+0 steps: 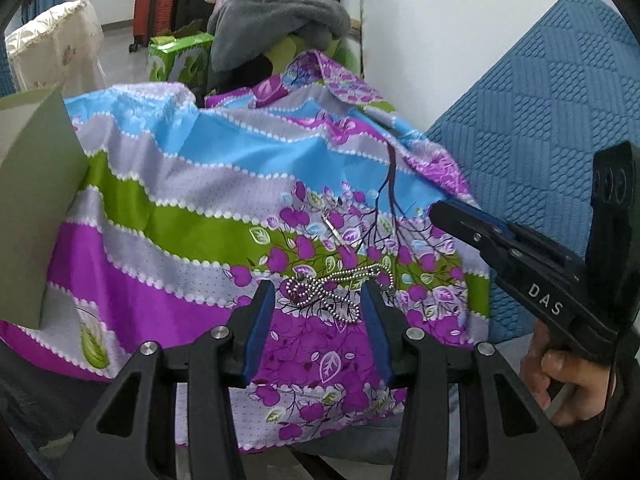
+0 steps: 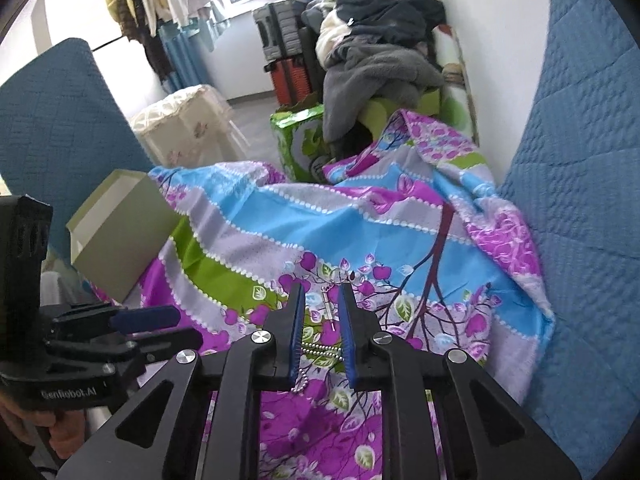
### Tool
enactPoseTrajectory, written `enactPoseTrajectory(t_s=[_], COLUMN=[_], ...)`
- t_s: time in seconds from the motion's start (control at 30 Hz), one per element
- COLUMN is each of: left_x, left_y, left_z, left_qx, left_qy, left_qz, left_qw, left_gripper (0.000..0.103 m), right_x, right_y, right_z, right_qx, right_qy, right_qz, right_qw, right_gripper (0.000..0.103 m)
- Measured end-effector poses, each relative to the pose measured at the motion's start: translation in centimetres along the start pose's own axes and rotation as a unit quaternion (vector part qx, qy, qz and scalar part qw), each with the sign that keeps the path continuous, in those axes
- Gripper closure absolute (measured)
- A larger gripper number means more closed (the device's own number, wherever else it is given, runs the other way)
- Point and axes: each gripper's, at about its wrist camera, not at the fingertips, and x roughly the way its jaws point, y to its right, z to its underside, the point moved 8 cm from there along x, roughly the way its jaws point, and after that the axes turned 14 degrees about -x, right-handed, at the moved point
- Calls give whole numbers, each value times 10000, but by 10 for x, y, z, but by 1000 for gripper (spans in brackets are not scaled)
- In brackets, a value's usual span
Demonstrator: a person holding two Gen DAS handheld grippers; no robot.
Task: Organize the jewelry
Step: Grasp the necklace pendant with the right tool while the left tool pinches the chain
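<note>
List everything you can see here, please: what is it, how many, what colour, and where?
ball chain: one, silver, coiled on the cloth between the left fingers
small pendant: one, silver, on the cloth beyond the chain
floral cloth: one, purple, blue, green, spread out
open box: one, pale green, left edge of the cloth
quilted cushion: blue, right
clothes pile: grey, background
left gripper: black, open
right gripper: black, open

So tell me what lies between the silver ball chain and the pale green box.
Only bare patterned cloth: in the left wrist view, nothing sits on the stretch from the silver ball chain to the pale green box.
</note>
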Motion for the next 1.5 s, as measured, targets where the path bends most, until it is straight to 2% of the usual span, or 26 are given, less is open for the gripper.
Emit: enactPoseTrajectory(t_s=[0.1,0.2,0.33,0.63,0.77,0.87,1.03,1.13,1.2,1.3,1.37,1.5], left_x=[14,29,46,65,71,75,77,79,80,82,83,80], left_y=[-3,-3,-3,-8,-13,-14,-12,-12,-12,-10,-10,-7], left_z=[4,7,9,13,14,16,15,14,13,12,11,8], left_qx=[-51,-41,58,333,232,221,278,309,310,381,362,392], left_qy=[-69,-209,-272,-346,-448,-521,-500,-497,-512,-568,-605,-632], left_qz=[-86,-96,-224,-548,-561,-556,-532,-551,-557,-580,-569,-606], left_qw=[9999,9997,9994,9973,9971,9968,9969,9968,9967,9960,9959,9954], left_gripper=[60,70,71,80,82,86,86,90,92,93,98,98], right_x=[16,34,61,89,98,103,109,110,111,112,112,111], right_y=[2,3,3,5,2,2,-1,-1,0,-2,-4,2], right_z=[4,9,20,30,29,31,35,35,35,34,34,34], right_qx=[-44,-93,-254,-347,-407,-475,-569,-563,-594,-637,-756,-640], right_qy=[-85,-215,-606,-770,-796,-857,-928,-883,-891,-917,-977,-1094], right_qz=[-166,-316,-393,-671,-739,-692,-681,-648,-517,-377,-291,-138], right_qw=[9998,9992,9971,9942,9933,9928,9917,9924,9929,9930,9919,9918], right_gripper=[91,91,92,92,92,94,95,96,100,100,100,101])
